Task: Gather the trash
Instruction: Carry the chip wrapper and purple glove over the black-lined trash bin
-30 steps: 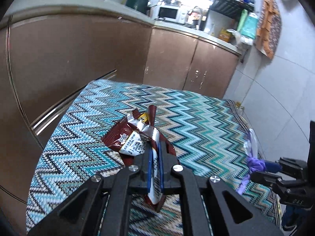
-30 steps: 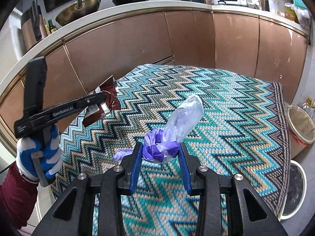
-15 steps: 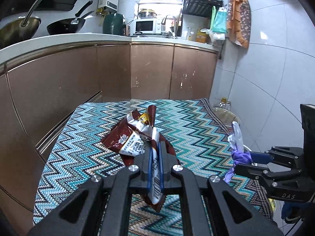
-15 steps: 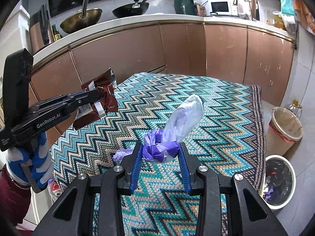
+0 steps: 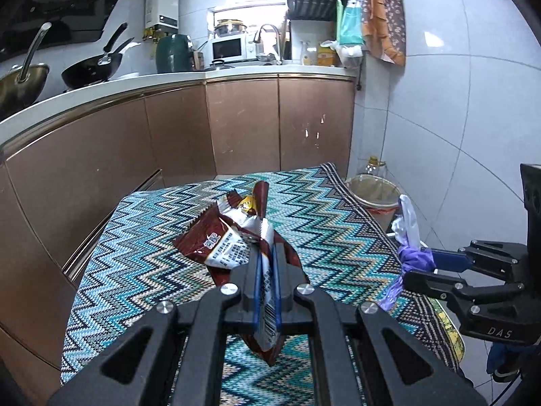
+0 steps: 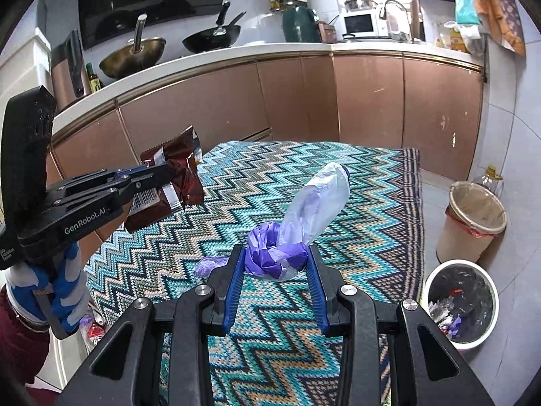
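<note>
My left gripper (image 5: 266, 264) is shut on a crumpled brown snack wrapper (image 5: 230, 237) and holds it above the zigzag-patterned table (image 5: 142, 257). It also shows in the right wrist view (image 6: 159, 174) with the wrapper (image 6: 179, 172) at the left. My right gripper (image 6: 275, 257) is shut on a wad of purple and clear plastic (image 6: 297, 223), held above the table (image 6: 372, 203). It shows in the left wrist view (image 5: 422, 264) at the right with the plastic (image 5: 407, 233).
A beige bin with a liner (image 6: 473, 216) and a white bin with a black liner holding trash (image 6: 460, 301) stand on the floor right of the table. Brown kitchen cabinets (image 6: 304, 101) run behind it. A tiled wall (image 5: 439, 135) is at the right.
Both grippers have risen from the table with their loads still held. The views have tipped up, so the bins and counter show more.
</note>
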`<state>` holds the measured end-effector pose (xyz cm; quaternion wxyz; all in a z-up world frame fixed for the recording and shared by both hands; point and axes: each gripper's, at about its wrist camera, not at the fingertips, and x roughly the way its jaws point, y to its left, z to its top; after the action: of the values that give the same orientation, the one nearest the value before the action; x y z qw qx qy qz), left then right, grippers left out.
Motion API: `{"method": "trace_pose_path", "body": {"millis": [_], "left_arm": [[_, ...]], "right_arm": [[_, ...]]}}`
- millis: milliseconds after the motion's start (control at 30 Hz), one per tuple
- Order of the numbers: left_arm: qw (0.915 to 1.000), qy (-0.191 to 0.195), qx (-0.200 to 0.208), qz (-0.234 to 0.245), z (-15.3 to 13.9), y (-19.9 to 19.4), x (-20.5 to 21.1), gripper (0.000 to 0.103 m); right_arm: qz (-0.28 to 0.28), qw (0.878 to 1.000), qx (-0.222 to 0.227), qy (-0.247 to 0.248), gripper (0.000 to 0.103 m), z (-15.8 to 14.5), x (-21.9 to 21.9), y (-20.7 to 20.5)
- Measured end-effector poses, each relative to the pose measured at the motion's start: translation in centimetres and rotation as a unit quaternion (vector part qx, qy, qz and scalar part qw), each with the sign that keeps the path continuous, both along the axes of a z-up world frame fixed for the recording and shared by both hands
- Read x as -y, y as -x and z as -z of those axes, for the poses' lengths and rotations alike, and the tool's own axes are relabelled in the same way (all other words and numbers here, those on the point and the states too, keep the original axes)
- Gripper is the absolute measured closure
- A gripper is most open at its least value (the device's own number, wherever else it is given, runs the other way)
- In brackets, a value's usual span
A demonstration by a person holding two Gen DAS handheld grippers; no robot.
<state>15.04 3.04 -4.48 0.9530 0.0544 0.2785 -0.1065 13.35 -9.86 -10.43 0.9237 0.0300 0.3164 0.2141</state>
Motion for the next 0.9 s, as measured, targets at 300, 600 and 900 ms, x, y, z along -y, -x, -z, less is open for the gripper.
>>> {"method": "trace_pose_path", "body": {"millis": [300,600,900], "left_arm": [[0.9991,-0.026,-0.006,0.034,0.0,-0.9,4.9,0.098],[0.9936,-0.047,-0.026,0.100,0.7,-3.7,12.4,0.098],[0.9809,-0.033,-0.076,0.176,2.9,-8.3,21.8,0.098]], "right_arm": [[0.042,0.999,0.003,-0.024,0.067,0.5,5.2,0.3],[0.121,0.992,-0.004,-0.043,0.067,1.8,12.5,-0.2],[0.206,0.977,-0.023,-0.045,0.067,4.2,19.9,-1.6]]}}
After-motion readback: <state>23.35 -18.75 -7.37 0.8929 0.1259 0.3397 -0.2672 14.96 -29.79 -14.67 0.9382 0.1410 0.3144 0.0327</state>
